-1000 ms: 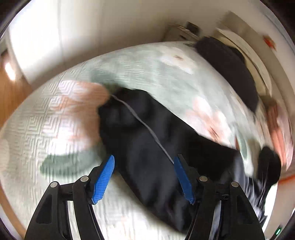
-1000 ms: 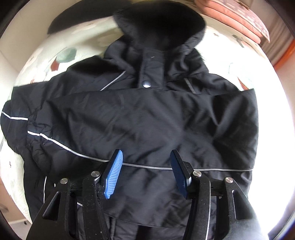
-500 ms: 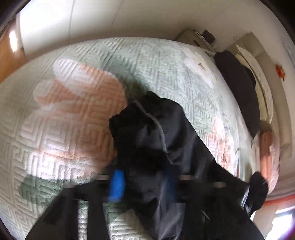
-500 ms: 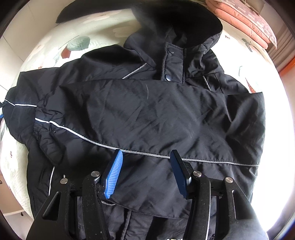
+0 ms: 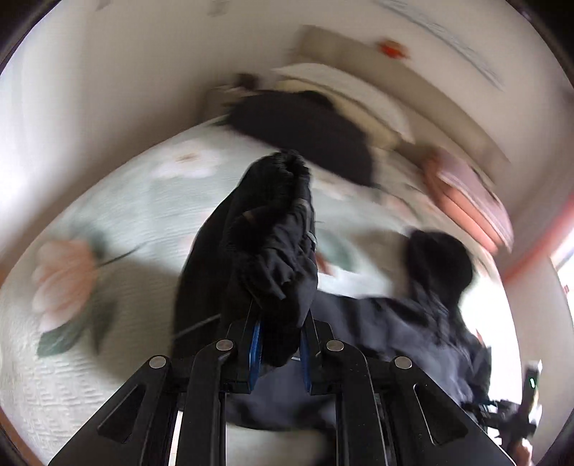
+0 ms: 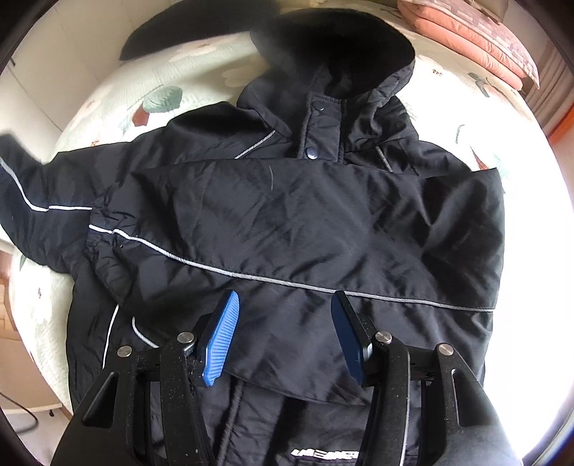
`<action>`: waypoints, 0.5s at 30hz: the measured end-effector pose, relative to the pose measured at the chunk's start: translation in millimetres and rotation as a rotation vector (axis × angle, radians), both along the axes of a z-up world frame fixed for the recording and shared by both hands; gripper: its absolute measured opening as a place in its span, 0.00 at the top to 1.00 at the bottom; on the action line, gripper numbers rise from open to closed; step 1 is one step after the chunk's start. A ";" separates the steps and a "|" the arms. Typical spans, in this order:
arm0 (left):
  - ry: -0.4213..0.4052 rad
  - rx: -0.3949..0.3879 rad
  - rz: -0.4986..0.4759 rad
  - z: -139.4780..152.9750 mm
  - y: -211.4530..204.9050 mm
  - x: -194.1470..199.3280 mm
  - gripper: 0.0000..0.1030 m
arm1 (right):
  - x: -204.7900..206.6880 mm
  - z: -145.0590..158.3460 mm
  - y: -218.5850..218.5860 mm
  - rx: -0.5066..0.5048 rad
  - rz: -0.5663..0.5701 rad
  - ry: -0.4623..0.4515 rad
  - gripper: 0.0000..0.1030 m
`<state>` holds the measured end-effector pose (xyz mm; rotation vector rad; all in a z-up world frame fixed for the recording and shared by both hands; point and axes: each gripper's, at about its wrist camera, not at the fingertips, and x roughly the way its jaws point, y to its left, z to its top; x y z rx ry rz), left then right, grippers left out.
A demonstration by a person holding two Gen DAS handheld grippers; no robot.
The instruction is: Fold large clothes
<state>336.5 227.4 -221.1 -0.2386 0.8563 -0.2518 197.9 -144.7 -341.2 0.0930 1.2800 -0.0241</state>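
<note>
A large black hooded jacket [image 6: 287,222] with thin grey reflective stripes lies face up on the bed. One sleeve [image 6: 323,229] is folded across its chest. My right gripper [image 6: 283,322] is open and empty, just above the jacket's lower front. My left gripper [image 5: 280,333] is shut on the cuff end of the other sleeve [image 5: 269,236] and holds it lifted off the quilt. The jacket's body and hood [image 5: 437,265] lie to the right in the left wrist view.
The bed has a pale floral quilt [image 5: 118,222]. A second black garment [image 5: 305,132] lies at the bed's far end. Folded pink bedding [image 6: 473,32] sits near the head. A white wall and the bed edge are on the left.
My left gripper has closed on the sleeve cuff and lifted it, swinging toward the jacket's body. My right gripper stayed open over the jacket and drew back slightly.
</note>
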 end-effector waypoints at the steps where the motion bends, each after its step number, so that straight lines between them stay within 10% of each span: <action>1: -0.015 0.002 -0.054 7.0 -27.2 -6.9 0.83 | -3.5 3.9 -3.9 -0.006 0.003 -0.006 0.45; 8: -0.072 -0.007 -0.353 29.2 -180.1 -47.7 0.83 | -35.0 24.6 -47.8 -0.065 -0.009 -0.041 0.45; 15: 0.044 -0.002 -0.577 -27.1 -310.4 -75.3 0.83 | -62.5 22.5 -96.8 -0.051 -0.074 -0.040 0.45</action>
